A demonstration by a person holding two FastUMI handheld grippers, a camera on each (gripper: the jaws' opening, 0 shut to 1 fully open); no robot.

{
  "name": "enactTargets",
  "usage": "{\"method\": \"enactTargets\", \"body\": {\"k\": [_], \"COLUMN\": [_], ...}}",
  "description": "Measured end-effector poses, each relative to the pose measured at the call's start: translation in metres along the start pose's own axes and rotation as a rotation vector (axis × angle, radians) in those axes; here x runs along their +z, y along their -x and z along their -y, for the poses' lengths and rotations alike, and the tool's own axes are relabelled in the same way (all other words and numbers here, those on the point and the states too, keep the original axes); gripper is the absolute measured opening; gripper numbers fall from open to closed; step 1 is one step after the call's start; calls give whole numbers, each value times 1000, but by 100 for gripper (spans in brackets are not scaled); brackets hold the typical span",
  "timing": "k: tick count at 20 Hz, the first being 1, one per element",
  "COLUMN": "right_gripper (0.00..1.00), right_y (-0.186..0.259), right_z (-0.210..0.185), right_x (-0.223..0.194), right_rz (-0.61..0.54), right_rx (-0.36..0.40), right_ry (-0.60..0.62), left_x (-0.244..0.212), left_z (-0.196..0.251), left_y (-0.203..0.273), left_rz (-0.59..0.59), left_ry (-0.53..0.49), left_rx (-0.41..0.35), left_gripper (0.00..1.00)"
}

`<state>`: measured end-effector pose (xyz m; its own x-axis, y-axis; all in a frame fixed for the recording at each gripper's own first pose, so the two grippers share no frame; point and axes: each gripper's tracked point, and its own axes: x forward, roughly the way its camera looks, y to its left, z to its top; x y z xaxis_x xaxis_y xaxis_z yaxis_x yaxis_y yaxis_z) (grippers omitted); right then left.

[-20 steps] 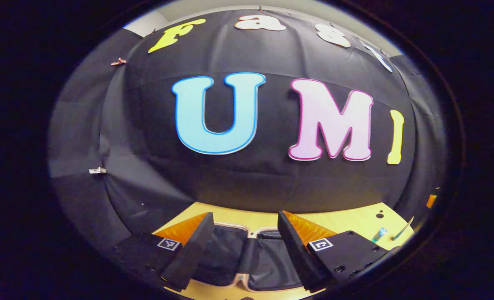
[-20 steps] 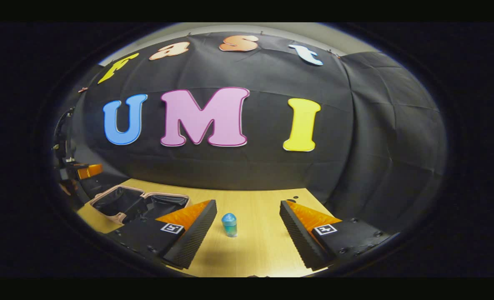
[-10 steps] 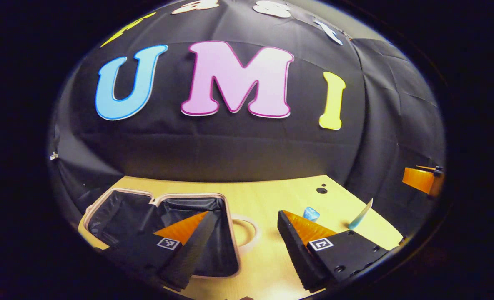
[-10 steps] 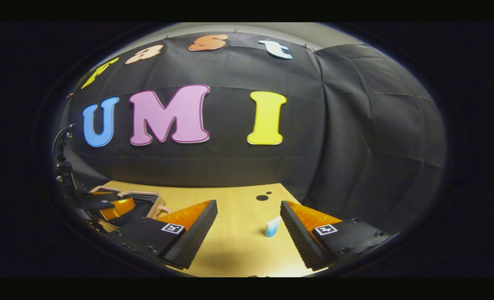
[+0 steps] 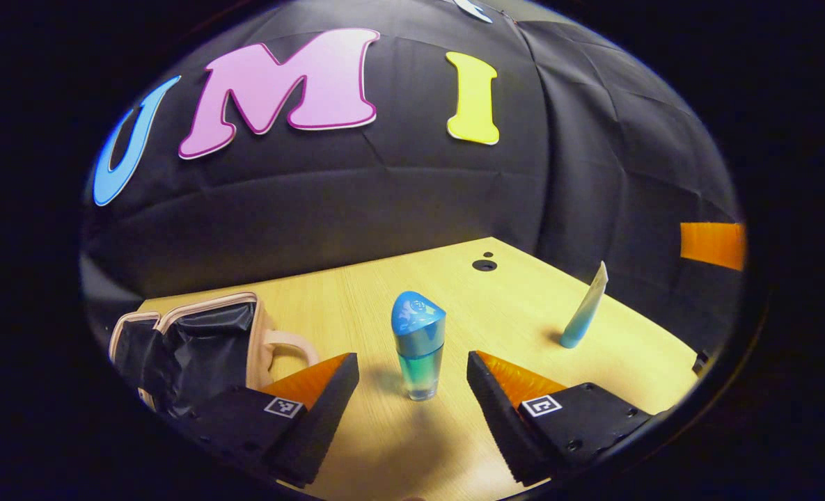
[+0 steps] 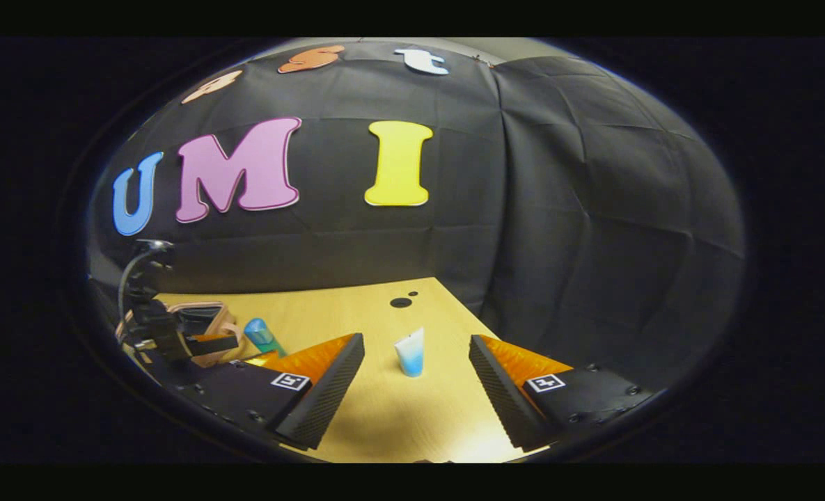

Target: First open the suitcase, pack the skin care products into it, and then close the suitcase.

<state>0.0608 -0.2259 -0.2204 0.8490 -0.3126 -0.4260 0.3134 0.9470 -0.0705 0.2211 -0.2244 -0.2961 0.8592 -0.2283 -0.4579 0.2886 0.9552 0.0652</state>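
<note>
In the left gripper view a blue-capped bottle (image 5: 418, 346) stands upright on the wooden table (image 5: 384, 445), just ahead of my open left gripper (image 5: 412, 390) and centred between its fingers. The pink suitcase (image 5: 196, 341) lies open at the left, its black lining showing. A blue-and-white tube (image 5: 585, 308) stands on its cap at the right. In the right gripper view that tube (image 6: 410, 352) stands just ahead of my open right gripper (image 6: 415, 372), between its fingers. The left gripper (image 6: 175, 337), the bottle (image 6: 264, 336) and the suitcase (image 6: 203, 313) show at far left.
Two small dark holes (image 5: 484, 263) mark the table (image 6: 384, 424) near its back edge. The black cloth wall closes the back and right sides. An orange finger (image 5: 711, 244) of the other gripper juts in at the far right of the left gripper view.
The left gripper has swung right from over the open suitcase to face the blue-capped bottle. The right gripper has turned right, from the bottle to the tube.
</note>
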Motion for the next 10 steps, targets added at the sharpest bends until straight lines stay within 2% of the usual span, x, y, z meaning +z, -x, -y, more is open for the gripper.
{"method": "enactTargets", "body": {"k": [4,6,7,9,10], "right_gripper": [97,97,97,96,96], "right_y": [-21,-33,-41,-57,-67], "right_z": [4,1,0,-3,-5], "right_x": [-19,-27,-33,-44,-49], "right_rz": [-28,-46,-54,-61,-57], "right_rx": [-17,-12,-12,-15,-17], "right_ry": [22,13,15,63,92], "left_x": [-15,-17,-19,-27,-28], "left_z": [6,10,7,9,8], "left_y": [-48,-61,-65,-72,-76], "left_rz": [-45,-55,-68,-87,-85], "left_ry": [17,33,28,28,38], "left_rx": [9,3,18,3,-8], "left_gripper": [98,91,78,54,48]}}
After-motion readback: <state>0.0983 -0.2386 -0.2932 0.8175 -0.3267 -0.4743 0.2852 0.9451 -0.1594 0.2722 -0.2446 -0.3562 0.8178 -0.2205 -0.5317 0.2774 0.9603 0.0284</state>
